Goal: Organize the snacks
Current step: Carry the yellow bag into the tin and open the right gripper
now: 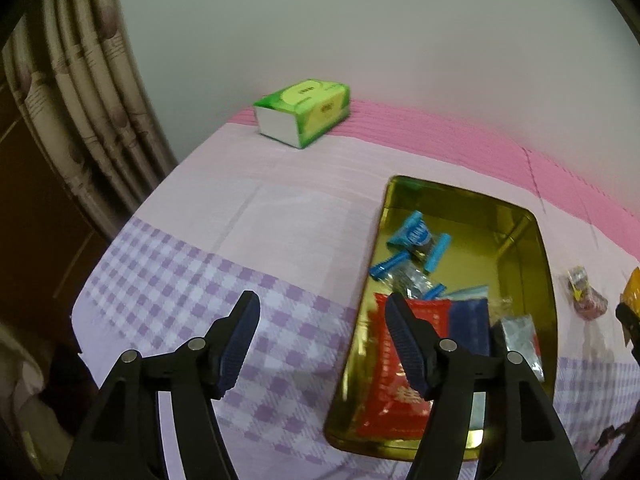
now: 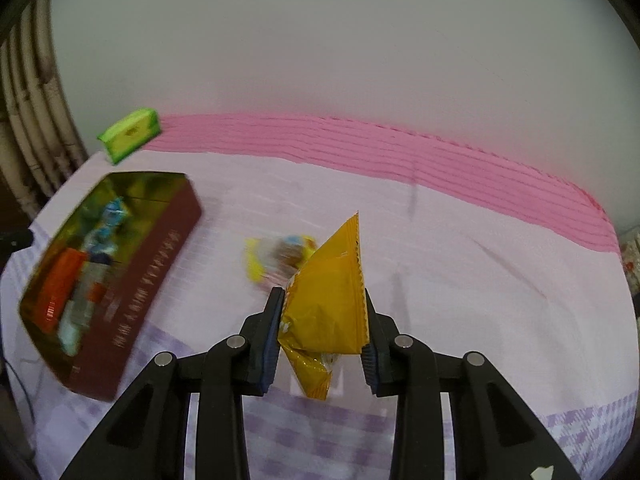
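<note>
A gold tin [image 1: 480,216] lies on the cloth and holds blue-wrapped candies [image 1: 416,236], a red packet [image 1: 384,368], a dark blue packet [image 1: 470,320] and a silver one [image 1: 520,340]. My left gripper [image 1: 322,296] hangs open at the tin's left rim with nothing between its fingers. My right gripper [image 2: 322,294] is shut on an orange snack packet [image 2: 332,300], held above the cloth to the right of the tin [image 2: 160,264]. Just beyond the orange packet a yellow wrapped snack [image 2: 276,260] lies loose. In the left wrist view a small wrapped snack [image 1: 584,292] lies right of the tin.
A green tissue pack [image 1: 304,114] sits at the far left corner of the bed, near the wall and curtain [image 1: 80,120]. The pink and lilac checked cover [image 1: 240,220] spreads left of the tin. The bed's left edge drops to a dark floor.
</note>
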`<state>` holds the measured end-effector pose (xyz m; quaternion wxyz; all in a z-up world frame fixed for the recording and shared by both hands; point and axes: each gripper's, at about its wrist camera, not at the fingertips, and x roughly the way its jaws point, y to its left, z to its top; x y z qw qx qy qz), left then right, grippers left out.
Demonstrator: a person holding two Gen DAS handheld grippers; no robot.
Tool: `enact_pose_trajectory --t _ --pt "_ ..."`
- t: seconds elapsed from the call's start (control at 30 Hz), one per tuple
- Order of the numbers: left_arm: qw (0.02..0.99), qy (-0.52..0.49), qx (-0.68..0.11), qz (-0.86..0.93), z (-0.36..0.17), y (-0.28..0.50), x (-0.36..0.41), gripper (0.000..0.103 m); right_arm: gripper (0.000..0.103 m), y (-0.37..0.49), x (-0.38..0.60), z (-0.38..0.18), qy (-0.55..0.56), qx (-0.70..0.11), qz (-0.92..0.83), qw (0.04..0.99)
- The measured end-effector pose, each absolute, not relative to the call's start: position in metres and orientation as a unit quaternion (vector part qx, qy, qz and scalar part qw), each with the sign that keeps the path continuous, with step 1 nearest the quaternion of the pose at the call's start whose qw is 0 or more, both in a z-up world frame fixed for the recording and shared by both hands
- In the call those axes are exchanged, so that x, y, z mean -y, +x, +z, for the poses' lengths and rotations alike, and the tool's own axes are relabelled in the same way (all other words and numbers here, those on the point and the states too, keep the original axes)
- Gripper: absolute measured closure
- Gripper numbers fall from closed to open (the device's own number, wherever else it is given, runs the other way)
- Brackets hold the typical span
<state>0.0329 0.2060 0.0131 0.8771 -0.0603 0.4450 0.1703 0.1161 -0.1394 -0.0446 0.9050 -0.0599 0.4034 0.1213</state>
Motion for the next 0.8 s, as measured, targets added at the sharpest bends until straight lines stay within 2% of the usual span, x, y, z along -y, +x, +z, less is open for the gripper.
enact_pose_trajectory --t 0.37,0.8 --pt "0.867 -0.086 -0.438 0.223 0.015 0.029 -0.237 0.034 0.072 0.111 0.06 -0.018 -0.051 -0.388 0.212 0.895" --pt "0.86 -0.09 -0.447 0.227 0.011 0.028 -0.243 0.033 0.071 0.122 -0.023 -0.032 -0.084 -0.401 0.258 0.875"
